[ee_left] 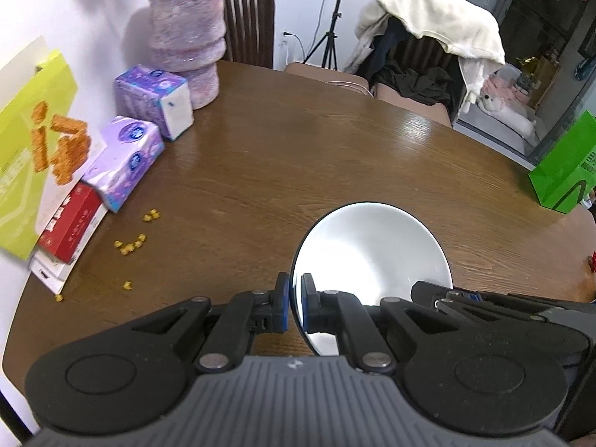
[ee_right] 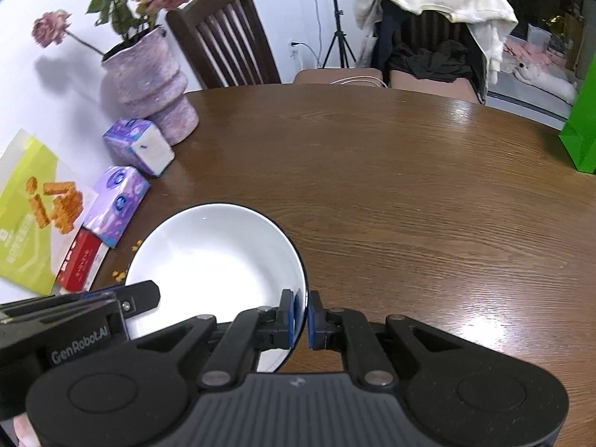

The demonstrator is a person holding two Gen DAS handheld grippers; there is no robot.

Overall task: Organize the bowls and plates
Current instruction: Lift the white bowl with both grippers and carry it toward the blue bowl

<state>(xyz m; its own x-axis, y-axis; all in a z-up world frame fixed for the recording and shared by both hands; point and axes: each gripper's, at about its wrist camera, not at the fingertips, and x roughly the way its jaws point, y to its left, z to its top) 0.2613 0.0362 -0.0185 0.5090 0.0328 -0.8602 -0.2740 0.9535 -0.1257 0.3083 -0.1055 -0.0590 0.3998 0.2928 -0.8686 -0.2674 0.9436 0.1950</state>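
Bowl: we are seeing one white bowl [ee_left: 372, 257] with a thin dark rim, held up over the brown tabletop [ee_left: 298, 156] between the two tongs, tilted so its inside is facing the cameras.
Left tongs: the left tongs [ee_left: 295, 300] are clamping the bowl's left rim, one blue pad sitting outside the rim and the other inside, closed on the thin wall.
Right tongs: the right tongs [ee_right: 301, 314] are pinching the opposite rim the same way, closed on the bowl [ee_right: 216, 257], with one pad inside and one outside.
Pose, left: in the left wrist view we are looking steeply down at the tabletop; the right tongs [ee_left: 458, 296] are showing at the bowl's lower right edge.
Pose, right: in the right wrist view the tool is also pointing steeply down; the left tongs [ee_right: 145, 292] are reaching in from the left edge, lying across the bowl's lower left.
Hand: we are catching only a sliver of a hand [ee_right: 22, 434] at the bottom left corner of the right wrist view.
Count, tissue packs: two purple tissue packs [ee_left: 156, 100] are lying along the wall side of the tabletop.
Count, vase: one pink ribbed vase [ee_right: 149, 85] with wilted flowers is standing behind them.
Count, boxes: one yellow-green snack box [ee_left: 29, 149] is leaning at the wall, and one red box [ee_left: 70, 223] is lying beneath it.
Count, bag: one green bag [ee_left: 566, 171] is standing at the tabletop's right edge.
Crumbs: small yellow bits [ee_left: 130, 246] are lying scattered near the red box; we cannot count them surely.
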